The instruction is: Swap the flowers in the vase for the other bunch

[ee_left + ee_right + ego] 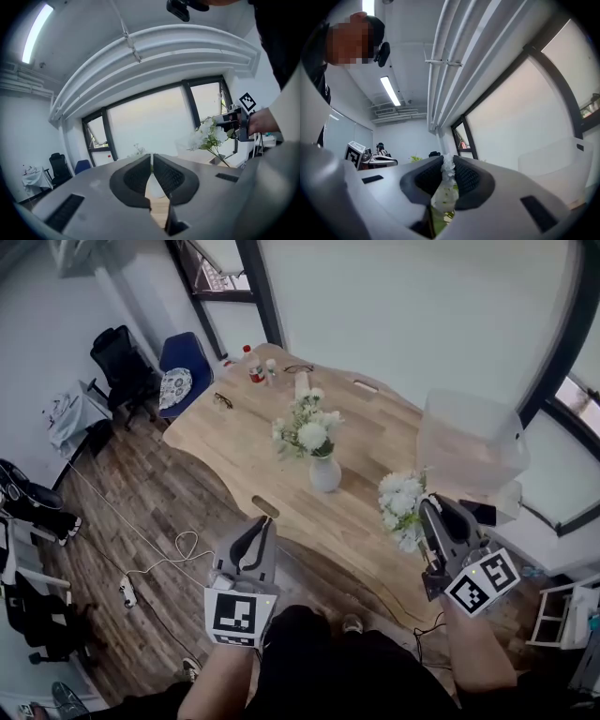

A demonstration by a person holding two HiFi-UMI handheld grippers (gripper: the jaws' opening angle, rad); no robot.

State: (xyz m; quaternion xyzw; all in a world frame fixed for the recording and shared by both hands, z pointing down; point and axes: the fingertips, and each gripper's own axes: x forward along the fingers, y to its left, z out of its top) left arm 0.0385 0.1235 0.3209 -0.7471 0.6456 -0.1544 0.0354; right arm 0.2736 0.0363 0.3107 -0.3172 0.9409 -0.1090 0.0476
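Two bunches: one vase (324, 474) holds first bunch (305, 432); right gripper (427, 509) fingers grip second bunch (401, 502); left gripper (265, 521) fingers closed. Wooden table (375, 427), office.

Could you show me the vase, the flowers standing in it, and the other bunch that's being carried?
white vase (325, 474), head view, on its rounded belly.
flowers in the vase (312, 435), head view, on the large white bloom.
other bunch (400, 501), head view, on its cluster of white blooms.

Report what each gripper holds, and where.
Right gripper: the white flower bunch, clamped high up near its blooms. Left gripper: shut, holding nothing.
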